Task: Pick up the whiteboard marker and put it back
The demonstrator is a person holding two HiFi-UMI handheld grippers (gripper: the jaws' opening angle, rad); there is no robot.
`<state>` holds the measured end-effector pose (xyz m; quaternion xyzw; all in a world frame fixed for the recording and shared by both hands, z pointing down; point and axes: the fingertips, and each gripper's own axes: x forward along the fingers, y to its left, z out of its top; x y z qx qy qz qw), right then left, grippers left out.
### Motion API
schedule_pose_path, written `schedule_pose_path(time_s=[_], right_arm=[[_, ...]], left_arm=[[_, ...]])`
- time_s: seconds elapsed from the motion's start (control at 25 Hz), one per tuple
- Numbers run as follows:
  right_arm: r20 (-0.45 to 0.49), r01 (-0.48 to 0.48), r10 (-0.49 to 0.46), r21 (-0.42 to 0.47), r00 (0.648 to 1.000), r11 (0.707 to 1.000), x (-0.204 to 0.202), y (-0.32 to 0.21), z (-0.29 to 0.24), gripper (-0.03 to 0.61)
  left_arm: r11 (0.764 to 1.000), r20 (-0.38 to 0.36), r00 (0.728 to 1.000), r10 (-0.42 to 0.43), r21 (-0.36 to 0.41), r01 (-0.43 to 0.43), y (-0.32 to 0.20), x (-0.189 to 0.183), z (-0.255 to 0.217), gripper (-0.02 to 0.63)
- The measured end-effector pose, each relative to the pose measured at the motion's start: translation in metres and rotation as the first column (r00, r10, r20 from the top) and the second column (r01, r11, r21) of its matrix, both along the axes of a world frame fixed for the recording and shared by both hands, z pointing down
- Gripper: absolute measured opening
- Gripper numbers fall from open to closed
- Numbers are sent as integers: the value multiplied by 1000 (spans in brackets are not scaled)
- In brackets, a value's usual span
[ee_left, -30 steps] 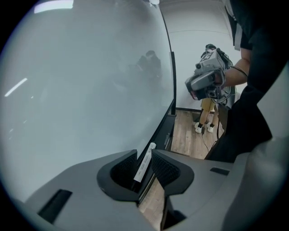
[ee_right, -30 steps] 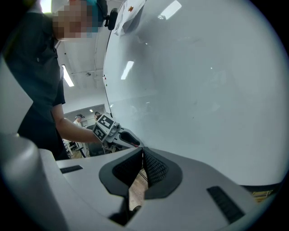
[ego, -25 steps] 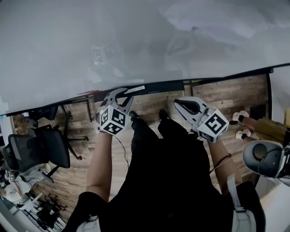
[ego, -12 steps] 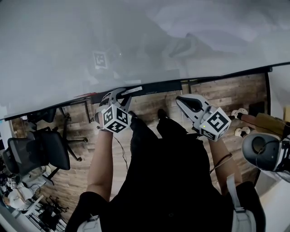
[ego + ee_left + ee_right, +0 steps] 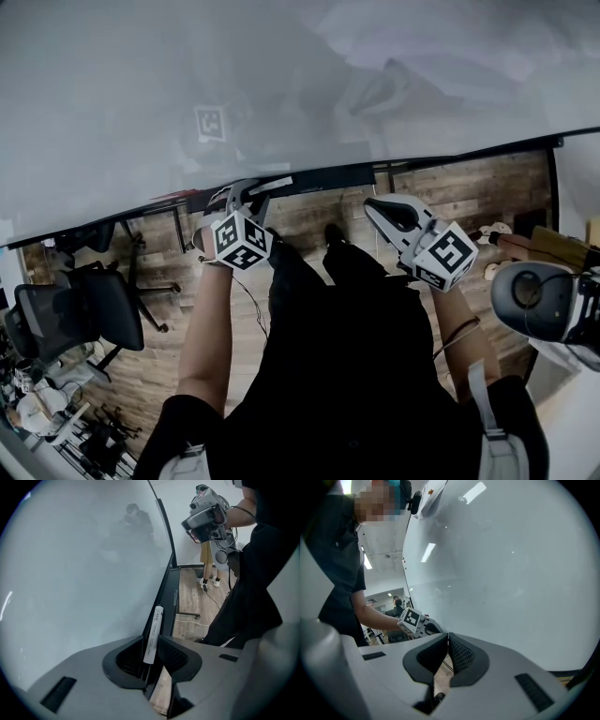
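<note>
A white whiteboard marker (image 5: 278,184) lies along the black ledge (image 5: 412,163) under the big whiteboard (image 5: 281,84). My left gripper (image 5: 253,194) is shut on it; in the left gripper view the marker (image 5: 153,632) sticks out forward from between the dark pads (image 5: 169,654), along the ledge (image 5: 167,585). My right gripper (image 5: 372,207) hovers to the right, just below the ledge, shut with nothing in it. In the right gripper view its jaws meet (image 5: 448,641), and the left gripper (image 5: 423,626) shows beyond them.
Below the board lies a wooden floor (image 5: 309,220). A black office chair (image 5: 89,305) stands at the left. A white round device (image 5: 536,302) hangs at the right edge. The person's dark-clothed body (image 5: 347,375) fills the lower middle.
The left gripper has crept slightly up and right toward the ledge with the marker still in it. The right gripper has hardly moved.
</note>
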<state>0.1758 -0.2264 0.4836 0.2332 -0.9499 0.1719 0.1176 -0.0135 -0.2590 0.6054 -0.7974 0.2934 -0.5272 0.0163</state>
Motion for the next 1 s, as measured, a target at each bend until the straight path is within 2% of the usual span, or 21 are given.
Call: schedule_pose_path(time_s=[0.28,1.0], right_arm=[[-2,9,-9,5,1000,1000,-2,0,-1,20],[2,10,-11,21,1000,1000,3,7,-3,20]], left_arm=[[1000,17,1000,-11,-5,11,0,1,1,91],[1000,-44,999,10,9,-10,13,23,-17,69]])
